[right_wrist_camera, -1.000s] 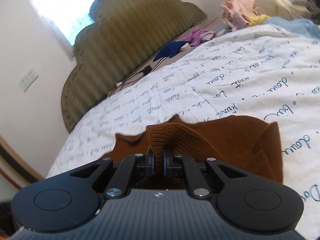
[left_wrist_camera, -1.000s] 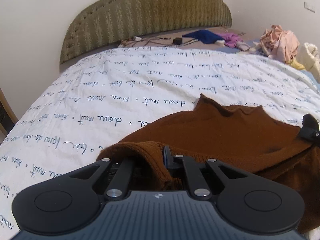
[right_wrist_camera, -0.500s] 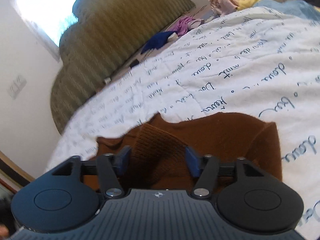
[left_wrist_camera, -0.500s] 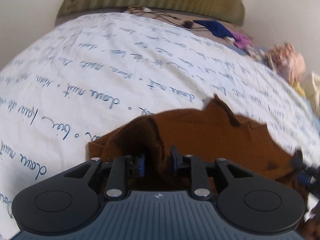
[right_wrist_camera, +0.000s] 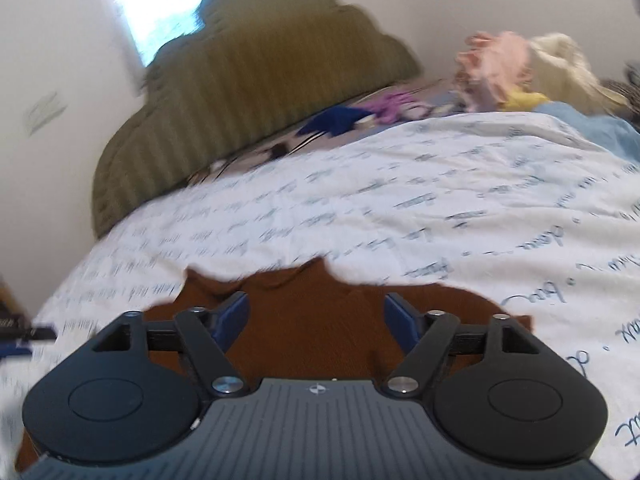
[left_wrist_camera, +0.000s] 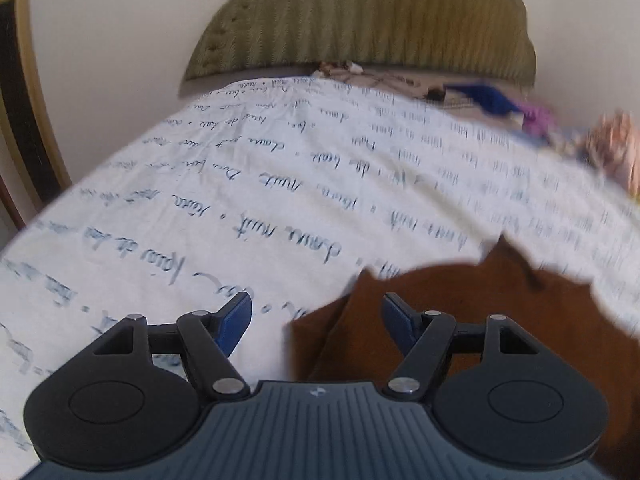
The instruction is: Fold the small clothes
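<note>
Bedding printed with script covered the bed (left_wrist_camera: 280, 184), and on it lay the brown top (right_wrist_camera: 320, 320), flat near the front edge. Both tools had just been opening: the left tool (left_wrist_camera: 316, 322) stood spread with the top's left corner between its pads but unpinched, and the right tool (right_wrist_camera: 316, 320) stood spread over the cloth, gripping nothing. One fold looked laid and released; the outline was still ragged, so further folds and smoothing probably remained. Beyond, a heap of clothes (right_wrist_camera: 500, 68) near the headboard (left_wrist_camera: 360, 20) looked unfolded, suggesting much work left.
</note>
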Demonstrator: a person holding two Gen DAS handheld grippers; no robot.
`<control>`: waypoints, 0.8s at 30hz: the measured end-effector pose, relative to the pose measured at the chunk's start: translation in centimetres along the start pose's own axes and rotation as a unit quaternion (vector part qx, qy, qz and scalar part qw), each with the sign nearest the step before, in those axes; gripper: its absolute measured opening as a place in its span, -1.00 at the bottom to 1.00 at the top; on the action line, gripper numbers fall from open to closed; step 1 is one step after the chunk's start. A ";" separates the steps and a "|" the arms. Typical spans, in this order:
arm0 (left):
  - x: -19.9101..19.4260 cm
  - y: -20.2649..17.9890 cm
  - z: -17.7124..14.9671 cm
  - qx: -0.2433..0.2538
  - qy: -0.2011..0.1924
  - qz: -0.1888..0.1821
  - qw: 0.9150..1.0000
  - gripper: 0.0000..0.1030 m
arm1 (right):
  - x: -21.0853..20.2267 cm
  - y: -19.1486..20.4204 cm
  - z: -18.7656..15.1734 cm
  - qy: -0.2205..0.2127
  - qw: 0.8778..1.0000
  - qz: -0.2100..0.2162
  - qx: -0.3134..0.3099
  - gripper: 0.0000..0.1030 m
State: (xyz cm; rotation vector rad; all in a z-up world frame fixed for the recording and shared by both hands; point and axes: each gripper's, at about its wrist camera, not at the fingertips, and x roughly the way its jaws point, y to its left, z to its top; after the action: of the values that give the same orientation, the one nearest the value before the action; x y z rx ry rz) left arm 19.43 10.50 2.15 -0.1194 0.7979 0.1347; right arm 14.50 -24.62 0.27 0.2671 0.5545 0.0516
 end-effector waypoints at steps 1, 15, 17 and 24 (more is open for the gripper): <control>0.0 -0.1 -0.5 0.014 0.002 0.007 1.000 0.39 | 0.2 0.3 -0.2 0.014 1.000 0.007 -0.012 0.48; -4.5 2.1 -7.2 0.093 0.017 -0.041 0.995 0.39 | -2.5 -2.3 -2.4 0.051 0.997 -0.044 -0.032 0.60; -4.9 2.3 -8.2 0.096 0.026 -0.057 0.993 0.39 | -3.5 -2.5 -2.9 0.052 0.997 -0.045 -0.034 0.60; -5.0 1.9 -10.7 0.136 0.032 -0.039 0.989 0.42 | -4.4 -1.5 -5.6 0.087 0.987 -0.059 -0.119 0.50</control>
State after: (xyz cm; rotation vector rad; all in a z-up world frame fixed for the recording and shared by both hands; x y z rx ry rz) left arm 8.12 10.29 -1.77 0.1045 0.8665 -0.0529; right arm 7.77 -25.29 -2.42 -0.0031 0.7300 0.0257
